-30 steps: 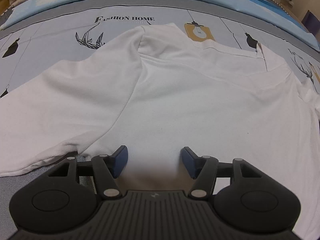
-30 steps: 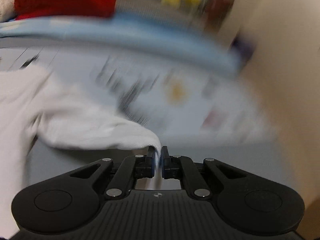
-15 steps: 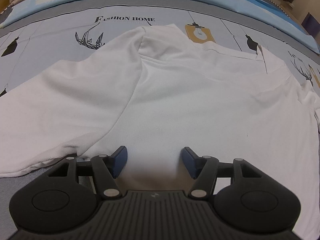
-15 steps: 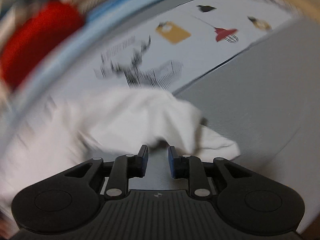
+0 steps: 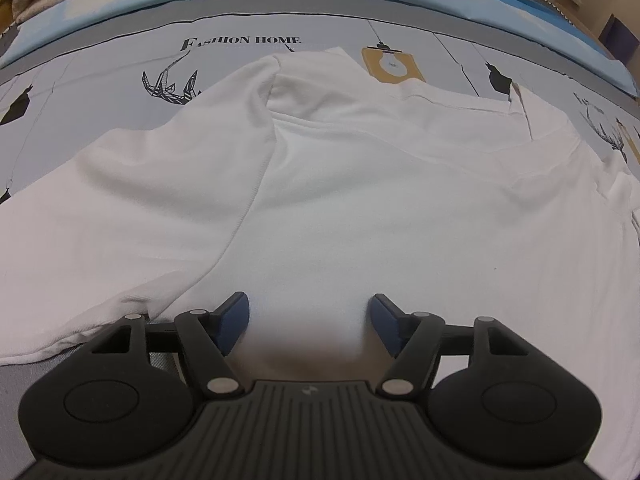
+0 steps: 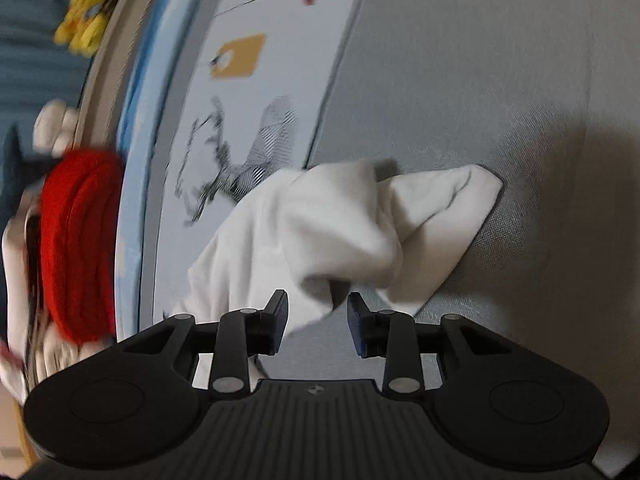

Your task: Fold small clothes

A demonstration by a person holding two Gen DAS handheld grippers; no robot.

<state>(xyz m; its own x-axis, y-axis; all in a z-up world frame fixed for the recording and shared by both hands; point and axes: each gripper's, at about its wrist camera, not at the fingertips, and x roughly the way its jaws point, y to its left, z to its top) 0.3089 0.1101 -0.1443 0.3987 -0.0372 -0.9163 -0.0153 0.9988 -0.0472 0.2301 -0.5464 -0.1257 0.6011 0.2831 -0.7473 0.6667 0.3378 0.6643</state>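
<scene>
Left wrist: shirt [image 5: 360,208] limp, light, take at hem; left hand-held gripper [image 5: 310,316] spread, right hand-held gripper [image 6: 317,322] spread by crumpled sleeve [image 6: 360,232]

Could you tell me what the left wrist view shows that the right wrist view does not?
Only the left wrist view shows the white shirt spread out, the "FASHION HOME" lettering and the open left tongs. Only the right wrist view shows a bunched shirt end, the red fabric pile, a yellow plush toy and the open right tongs. Both show the printed bedsheet.
</scene>
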